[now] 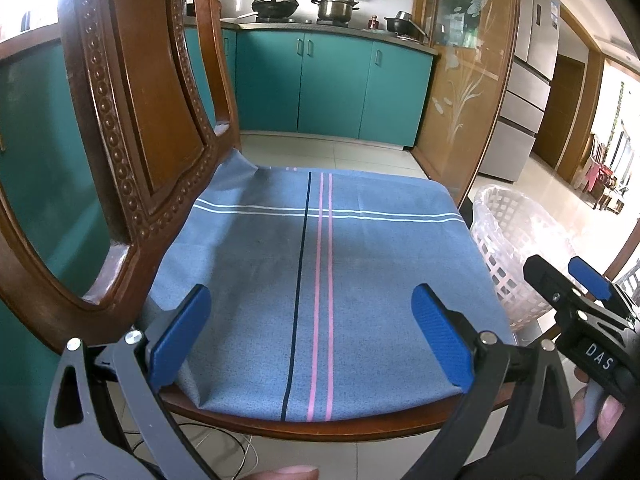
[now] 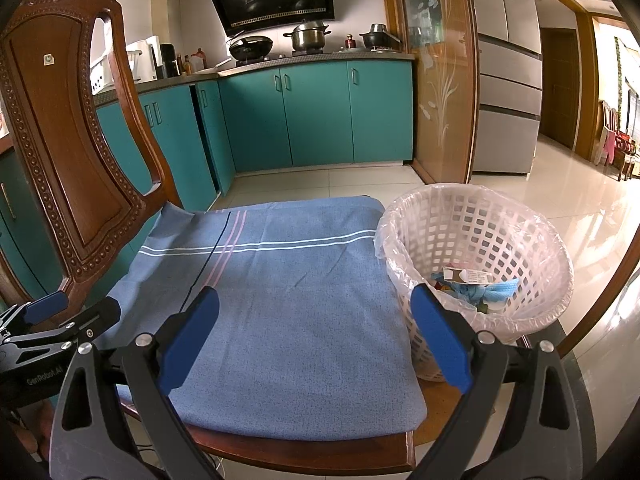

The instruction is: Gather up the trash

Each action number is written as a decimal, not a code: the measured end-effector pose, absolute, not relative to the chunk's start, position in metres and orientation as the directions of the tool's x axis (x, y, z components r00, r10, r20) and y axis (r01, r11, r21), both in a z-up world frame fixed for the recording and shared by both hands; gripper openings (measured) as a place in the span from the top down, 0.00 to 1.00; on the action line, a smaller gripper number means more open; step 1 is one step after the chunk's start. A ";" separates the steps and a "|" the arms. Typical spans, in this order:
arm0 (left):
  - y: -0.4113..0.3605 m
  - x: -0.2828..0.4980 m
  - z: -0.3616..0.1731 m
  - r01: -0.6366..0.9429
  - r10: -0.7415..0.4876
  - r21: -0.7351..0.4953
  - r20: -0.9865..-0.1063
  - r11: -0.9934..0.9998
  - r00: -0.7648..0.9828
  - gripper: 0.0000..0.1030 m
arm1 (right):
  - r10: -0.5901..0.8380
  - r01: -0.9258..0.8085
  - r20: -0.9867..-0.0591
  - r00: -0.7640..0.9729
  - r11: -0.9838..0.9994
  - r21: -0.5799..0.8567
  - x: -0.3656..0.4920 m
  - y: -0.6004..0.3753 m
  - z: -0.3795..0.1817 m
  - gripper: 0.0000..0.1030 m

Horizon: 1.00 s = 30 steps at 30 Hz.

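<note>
A white lattice wastebasket (image 2: 480,240) lined with a clear bag stands on the floor right of the chair; it also shows in the left wrist view (image 1: 516,240). Inside lie several pieces of trash (image 2: 476,284): paper wrappers and blue scraps. My left gripper (image 1: 312,332) is open and empty above the front of the chair seat. My right gripper (image 2: 316,336) is open and empty over the seat's right front, its right finger (image 2: 440,336) in front of the basket's near wall. The blue striped cloth (image 1: 320,280) on the seat has no trash on it.
A carved wooden chair back (image 2: 68,152) rises on the left. Teal kitchen cabinets (image 2: 320,112) with pots on the stove stand behind. A glass-panelled door (image 2: 440,80) and fridge (image 2: 508,80) are to the right. Thin cables (image 1: 224,448) lie on the tiled floor under the chair.
</note>
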<state>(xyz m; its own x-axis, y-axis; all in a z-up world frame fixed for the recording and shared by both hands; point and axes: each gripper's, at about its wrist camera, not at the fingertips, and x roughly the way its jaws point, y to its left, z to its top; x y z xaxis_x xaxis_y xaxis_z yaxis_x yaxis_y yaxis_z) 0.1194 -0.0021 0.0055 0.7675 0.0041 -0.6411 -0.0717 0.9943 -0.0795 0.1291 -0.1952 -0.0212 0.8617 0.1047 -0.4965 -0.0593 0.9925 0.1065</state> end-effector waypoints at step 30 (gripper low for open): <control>-0.006 0.120 0.005 -0.052 -0.009 -0.077 -0.644 0.996 0.765 0.03 | 0.107 -0.062 -0.500 0.860 0.992 0.106 0.130 -0.194 -0.021 0.08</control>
<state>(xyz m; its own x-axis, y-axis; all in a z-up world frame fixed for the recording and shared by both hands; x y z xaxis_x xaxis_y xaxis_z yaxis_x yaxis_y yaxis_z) 0.1197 -0.0055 0.0046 0.7646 -0.0094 -0.6444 -0.0523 0.9957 -0.0765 0.1297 -0.1939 -0.0207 0.8596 0.1073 -0.4996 -0.0623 0.9924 0.1058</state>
